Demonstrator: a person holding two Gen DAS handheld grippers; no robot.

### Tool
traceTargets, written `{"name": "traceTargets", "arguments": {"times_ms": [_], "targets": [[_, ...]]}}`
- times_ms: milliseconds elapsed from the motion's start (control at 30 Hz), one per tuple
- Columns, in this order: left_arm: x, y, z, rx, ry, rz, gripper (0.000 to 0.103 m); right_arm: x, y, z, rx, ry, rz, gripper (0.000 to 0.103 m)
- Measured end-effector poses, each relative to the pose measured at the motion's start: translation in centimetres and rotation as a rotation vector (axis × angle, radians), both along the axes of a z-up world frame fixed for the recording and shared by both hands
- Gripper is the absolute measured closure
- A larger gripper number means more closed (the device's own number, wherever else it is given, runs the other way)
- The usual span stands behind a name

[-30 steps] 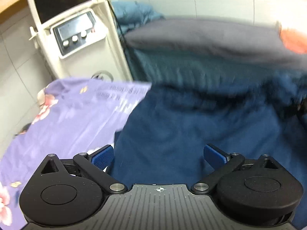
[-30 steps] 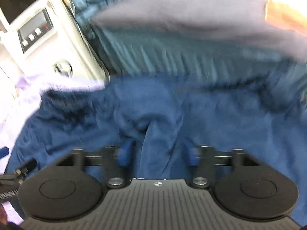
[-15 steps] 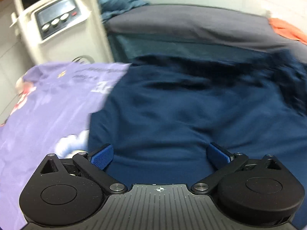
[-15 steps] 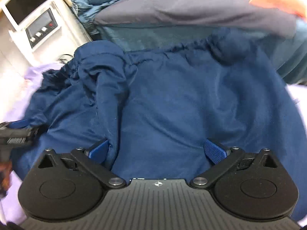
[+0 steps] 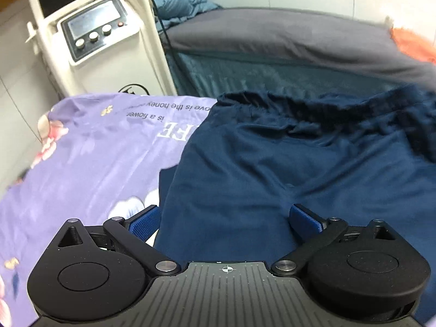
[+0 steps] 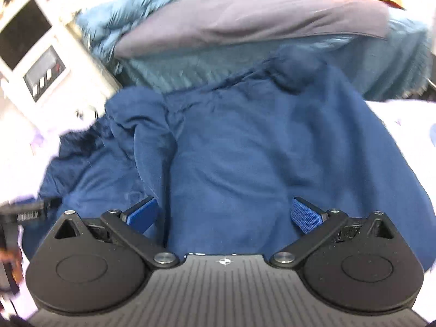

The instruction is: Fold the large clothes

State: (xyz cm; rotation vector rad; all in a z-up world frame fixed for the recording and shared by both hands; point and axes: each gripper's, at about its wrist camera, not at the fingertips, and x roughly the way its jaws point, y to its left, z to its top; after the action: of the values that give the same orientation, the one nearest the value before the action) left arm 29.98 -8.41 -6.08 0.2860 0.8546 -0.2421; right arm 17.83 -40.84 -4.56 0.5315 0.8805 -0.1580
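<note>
While the navy trousers (image 5: 272, 163) lie spread on the purple floral sheet (image 5: 81, 158), waistband at the far edge, the left gripper (image 5: 223, 223) and right gripper (image 6: 223, 215) hover over them, jaws wide apart, gripping nothing.

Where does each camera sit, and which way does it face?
Left wrist: on the left gripper, looking down over open jaws at the navy garment and purple floral sheet.
Right wrist: on the right gripper, jaws open, over the garment's bunched folds.
Shared: the garment, grey bedding, white machine.
</note>
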Motion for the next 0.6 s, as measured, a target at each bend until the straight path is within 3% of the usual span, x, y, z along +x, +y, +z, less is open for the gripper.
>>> {"name": "traceTargets", "arguments": {"times_ms": [133, 300, 367, 467, 600], "targets": [[-3.7, 2.1, 2.2, -0.138, 0.044, 0.044, 0.000, -4.9, -1.6, 0.2, 0.118, -0.015, -0.121, 0.000], [-8.0, 3.0, 3.6, -0.253, 0.135, 0.072, 0.000, -9.8, -3.3, 0.7, 0.176, -0.017, -0.227, 0.000], [-9.6, 2.8, 3.6, -0.248, 0.148, 0.070, 0.000, -10.6, -3.3, 0.6, 0.162, 0.022, -0.252, 0.000], [-11.2, 2.4, 3.8, -0.219, 0.122, 0.045, 0.000, -12.1, -3.2, 1.1, 0.139, 0.008, -0.254, 0.000], [-10.2, 2.3, 3.6, -0.140, 0.066, 0.073, 0.000, -11.6, -2.9, 2.1, 0.003, 0.027, -0.221, 0.000]]}}
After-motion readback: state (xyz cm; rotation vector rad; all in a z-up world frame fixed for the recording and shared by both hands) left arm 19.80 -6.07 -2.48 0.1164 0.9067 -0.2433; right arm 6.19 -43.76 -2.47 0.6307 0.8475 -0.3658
